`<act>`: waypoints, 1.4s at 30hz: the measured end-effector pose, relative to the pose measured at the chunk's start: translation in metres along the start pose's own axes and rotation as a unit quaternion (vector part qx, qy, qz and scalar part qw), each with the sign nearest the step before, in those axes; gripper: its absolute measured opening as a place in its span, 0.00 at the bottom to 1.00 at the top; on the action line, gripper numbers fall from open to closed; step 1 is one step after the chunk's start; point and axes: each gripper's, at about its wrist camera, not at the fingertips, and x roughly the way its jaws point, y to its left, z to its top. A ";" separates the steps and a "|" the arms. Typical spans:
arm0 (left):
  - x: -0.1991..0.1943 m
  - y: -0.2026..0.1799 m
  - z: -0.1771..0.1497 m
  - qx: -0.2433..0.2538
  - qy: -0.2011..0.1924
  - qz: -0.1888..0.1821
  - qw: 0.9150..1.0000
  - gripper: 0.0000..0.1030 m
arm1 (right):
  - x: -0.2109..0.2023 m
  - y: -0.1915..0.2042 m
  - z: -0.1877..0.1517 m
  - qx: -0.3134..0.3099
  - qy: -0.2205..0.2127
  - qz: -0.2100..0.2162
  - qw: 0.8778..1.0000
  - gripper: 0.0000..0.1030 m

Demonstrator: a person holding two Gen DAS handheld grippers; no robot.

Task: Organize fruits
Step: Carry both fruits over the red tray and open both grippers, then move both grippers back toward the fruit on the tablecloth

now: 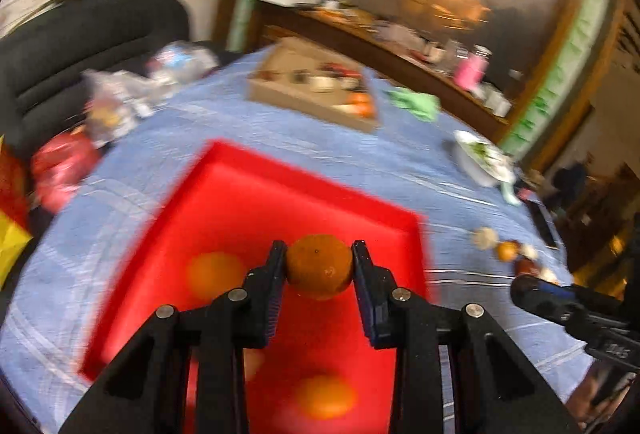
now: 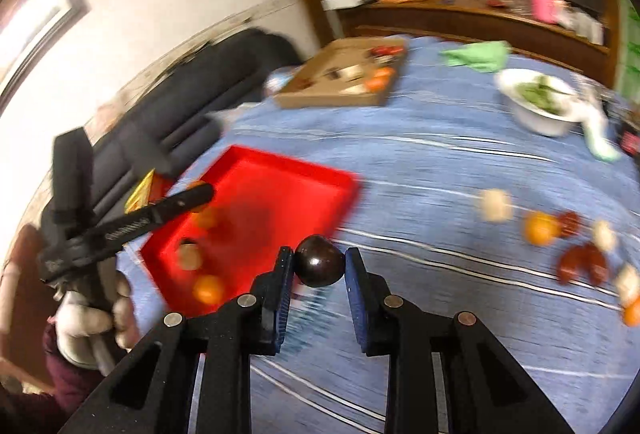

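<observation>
My left gripper is shut on an orange and holds it above the red tray. Two more oranges lie blurred in the tray. My right gripper is shut on a dark plum above the blue cloth, just right of the red tray. The left gripper shows over the tray's left side in the right wrist view. Loose fruits lie in a row on the cloth at the right; they also show in the left wrist view.
A cardboard box with small items stands at the back of the blue tablecloth. A white bowl of greens and a green cloth sit at the back right. A dark sofa and plastic bags lie at the left.
</observation>
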 end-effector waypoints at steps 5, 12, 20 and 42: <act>0.007 0.057 -0.001 -0.035 0.012 0.024 0.999 0.31 | 0.066 0.052 0.012 -0.028 0.049 0.022 0.998 0.28; 0.020 0.077 0.002 -0.041 0.033 0.009 0.999 0.31 | 0.133 0.087 0.007 -0.049 0.104 0.021 0.993 0.29; 0.001 0.076 0.005 -0.053 0.019 -0.004 0.998 0.51 | 0.132 0.094 0.006 -0.048 0.093 0.031 0.994 0.52; -0.095 -0.110 -0.014 0.045 -0.043 -0.113 0.992 0.75 | -0.141 -0.104 -0.069 0.088 -0.080 -0.162 0.980 0.59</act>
